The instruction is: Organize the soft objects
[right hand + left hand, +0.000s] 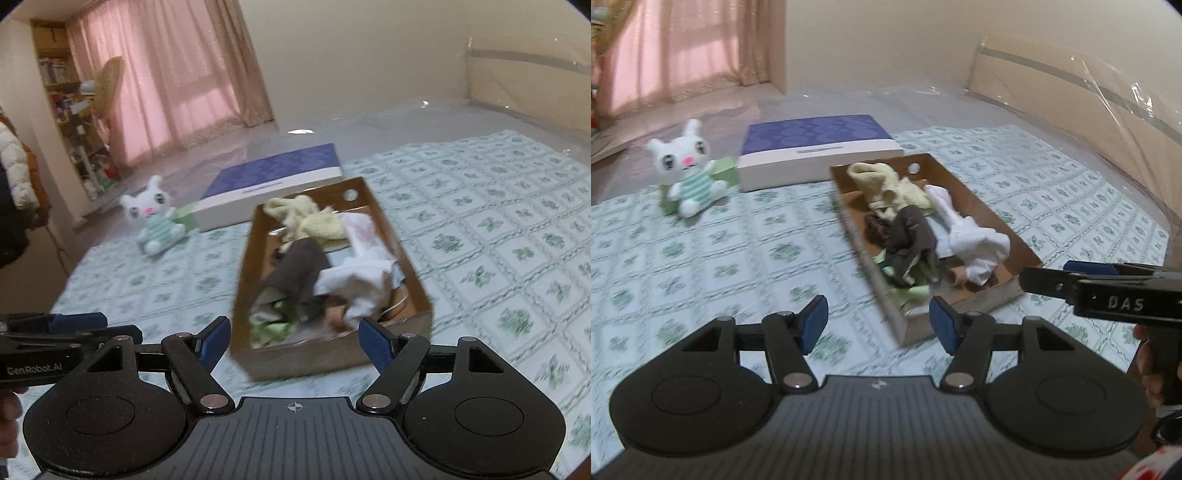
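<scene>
A brown cardboard box [993, 218] [410, 258] lies on a green-patterned mat and holds soft cloths: a pale yellow one [886, 182] [306, 219], a dark brown one [912, 236] [299, 273], a white one [975, 243] [362, 280] and light green pieces [269, 326]. A white plush bunny [687, 173] [155, 221] sits on the mat to the left. My left gripper [879, 321] is open and empty, just before the box's near corner. My right gripper [295, 341] is open and empty, at the box's near end.
A blue and white flat box [816, 147] [277, 181] lies behind the cardboard box. A small green block [726, 171] sits beside the bunny. The mat [720, 258] [498, 240] lies on a plastic-covered surface. Pink curtains and a shelf stand at the back left.
</scene>
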`<state>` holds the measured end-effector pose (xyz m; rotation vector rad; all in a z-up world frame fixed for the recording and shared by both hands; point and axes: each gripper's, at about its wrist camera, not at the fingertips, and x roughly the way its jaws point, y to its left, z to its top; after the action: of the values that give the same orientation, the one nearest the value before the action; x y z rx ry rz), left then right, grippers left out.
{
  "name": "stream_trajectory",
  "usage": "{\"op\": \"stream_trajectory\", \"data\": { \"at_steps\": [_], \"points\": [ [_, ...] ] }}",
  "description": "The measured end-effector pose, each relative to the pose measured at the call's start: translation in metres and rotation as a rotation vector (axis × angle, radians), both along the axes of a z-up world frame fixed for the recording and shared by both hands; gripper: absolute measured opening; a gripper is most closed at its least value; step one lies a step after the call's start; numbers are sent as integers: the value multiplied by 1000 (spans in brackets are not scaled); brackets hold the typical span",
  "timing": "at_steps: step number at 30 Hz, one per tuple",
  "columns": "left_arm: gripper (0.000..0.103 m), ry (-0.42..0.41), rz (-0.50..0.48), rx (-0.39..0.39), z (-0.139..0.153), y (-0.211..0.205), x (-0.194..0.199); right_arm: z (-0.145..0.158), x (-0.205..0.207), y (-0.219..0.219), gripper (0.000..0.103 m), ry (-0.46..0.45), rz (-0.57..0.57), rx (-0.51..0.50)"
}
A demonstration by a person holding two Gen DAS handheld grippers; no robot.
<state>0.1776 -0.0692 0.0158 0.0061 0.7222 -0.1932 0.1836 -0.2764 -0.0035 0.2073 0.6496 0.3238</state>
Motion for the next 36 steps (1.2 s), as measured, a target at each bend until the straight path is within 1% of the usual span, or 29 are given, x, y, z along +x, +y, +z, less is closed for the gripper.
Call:
{"op": "stream_trajectory", "data": {
  "at_steps": [6, 10, 14, 19, 22, 28, 36],
  "points": [
    [58, -3, 81, -5, 8, 29, -49, 7, -38, 28, 76, -48, 80, -36],
    [58, 1, 137, -7, 8, 47, -78, 2, -57, 43, 76, -42, 118, -27],
    [58, 2, 180, -7, 6, 59, -103, -8, -68, 56, 76, -20, 129, -51],
    [58, 6, 234, -19, 0, 74, -133, -16, -86, 67, 76, -3, 168, -54],
    [58, 16, 268, -21, -6, 79, -149, -21, -95, 75, 76, 4, 194, -63],
    [58, 34, 303, -26, -19, 86, -181, -28, -115, 89, 76, 7, 256, -66],
    [58, 53, 339, -26, -30, 91, -207, -37, -134, 103, 76, 15, 320, -76]
  ]
}}
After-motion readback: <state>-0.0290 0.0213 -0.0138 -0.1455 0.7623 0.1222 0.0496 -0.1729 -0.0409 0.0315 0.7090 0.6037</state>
